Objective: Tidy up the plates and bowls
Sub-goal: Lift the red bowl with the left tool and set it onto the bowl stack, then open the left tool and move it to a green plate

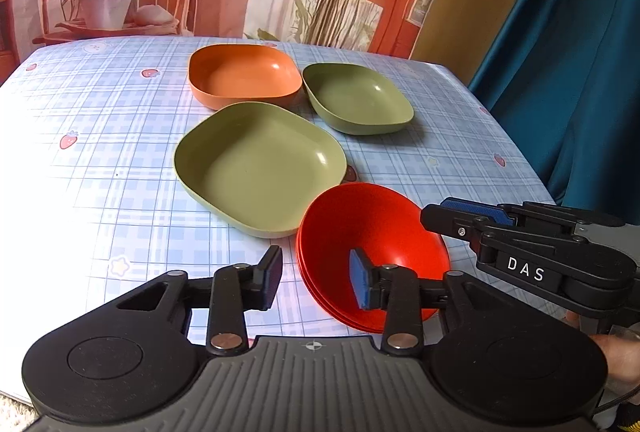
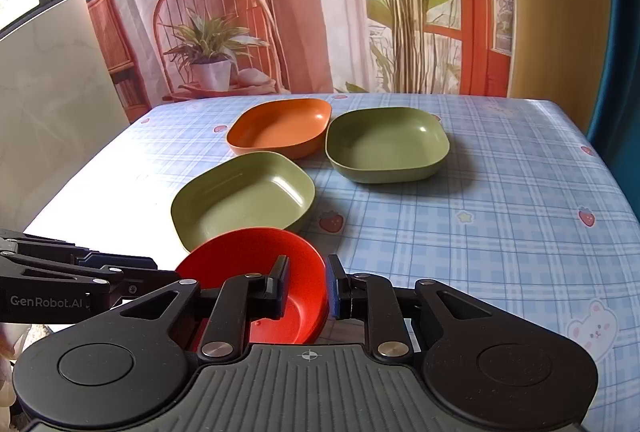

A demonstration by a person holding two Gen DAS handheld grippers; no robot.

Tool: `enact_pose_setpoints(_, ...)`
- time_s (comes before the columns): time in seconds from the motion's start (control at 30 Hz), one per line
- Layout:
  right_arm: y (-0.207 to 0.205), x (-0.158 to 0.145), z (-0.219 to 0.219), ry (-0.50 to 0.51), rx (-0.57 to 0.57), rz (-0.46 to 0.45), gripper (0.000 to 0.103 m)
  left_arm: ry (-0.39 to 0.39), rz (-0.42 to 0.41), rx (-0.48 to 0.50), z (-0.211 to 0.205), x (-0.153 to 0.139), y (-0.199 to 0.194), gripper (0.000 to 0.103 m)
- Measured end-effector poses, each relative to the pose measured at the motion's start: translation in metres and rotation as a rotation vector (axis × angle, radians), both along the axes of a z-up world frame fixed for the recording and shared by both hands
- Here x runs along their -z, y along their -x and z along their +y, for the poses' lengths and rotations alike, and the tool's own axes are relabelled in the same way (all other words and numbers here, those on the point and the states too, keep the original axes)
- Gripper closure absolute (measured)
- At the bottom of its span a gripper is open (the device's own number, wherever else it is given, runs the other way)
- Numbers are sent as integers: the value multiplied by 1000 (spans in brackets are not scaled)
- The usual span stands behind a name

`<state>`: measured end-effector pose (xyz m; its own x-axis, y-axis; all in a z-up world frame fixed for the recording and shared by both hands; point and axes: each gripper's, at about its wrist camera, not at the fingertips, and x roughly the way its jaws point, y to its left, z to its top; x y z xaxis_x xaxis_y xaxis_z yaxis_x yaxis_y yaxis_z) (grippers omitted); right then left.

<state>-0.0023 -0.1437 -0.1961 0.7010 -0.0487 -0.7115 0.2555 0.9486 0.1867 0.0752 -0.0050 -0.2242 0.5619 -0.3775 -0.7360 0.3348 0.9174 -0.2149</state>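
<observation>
Nearest to the person, both tools meet at the stack of red bowls [image 1: 372,256], which sits at the near edge of the worktop [image 1: 100,135]. The left gripper [image 1: 316,280] has its fingers spread wide, one blue pad hanging inside the top bowl and the other outside its left rim, touching nothing that I can see. The right gripper [image 2: 307,286] straddles the right wall of the same stack, its fingers narrowed around the rim; whether they already pinch it I cannot tell, as a sliver of gap seems to show.

I'd judge the step is taking hold of the red stack to move it. To do it well, close squarely on the wall, low enough to catch all the nested bowls, and lift level so none slips out.

Just beyond lies the light green plate [image 1: 260,167], close against the red stack, so a straight lift avoids nudging it. Farther back sit the orange plate [image 1: 244,75] and, just beside it on the right, the dark green plate [image 1: 356,97]
</observation>
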Motion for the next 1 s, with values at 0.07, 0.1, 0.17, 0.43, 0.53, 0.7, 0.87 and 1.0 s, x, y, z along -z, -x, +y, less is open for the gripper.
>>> enact_pose_setpoints(0.07,0,-1,1,4,-1,-5,84,7,-6,-12,2,-1,0,62)
enact_pose_setpoints(0.1,0,-1,1,6,-2,-6,84,11,-10,-18,3,-1,0,62)
enact_pose_setpoints(0.17,0,-2,1,10,-1,-12,84,16,-20,-29,5,-3,1,62)
enact_pose_setpoints(0.43,-2,-5,-6,2,5,-34,84,25,-40,-65,11,-7,-1,62)
enact_pose_setpoints(0.53,-6,-8,-10,5,3,-45,84,24,-48,-74,13,-10,-3,62)
enact_pose_setpoints(0.7,-17,-14,-21,32,-7,-56,84,23,-68,-81,15,-19,-13,62)
enact_pose_setpoints(0.87,-32,-21,-35,70,-13,-68,84,5,-90,-79,12,-29,-27,62)
enact_pose_setpoints(1.0,-44,-22,-51,85,-7,-74,84,3,-91,-74,7,-33,-43,62)
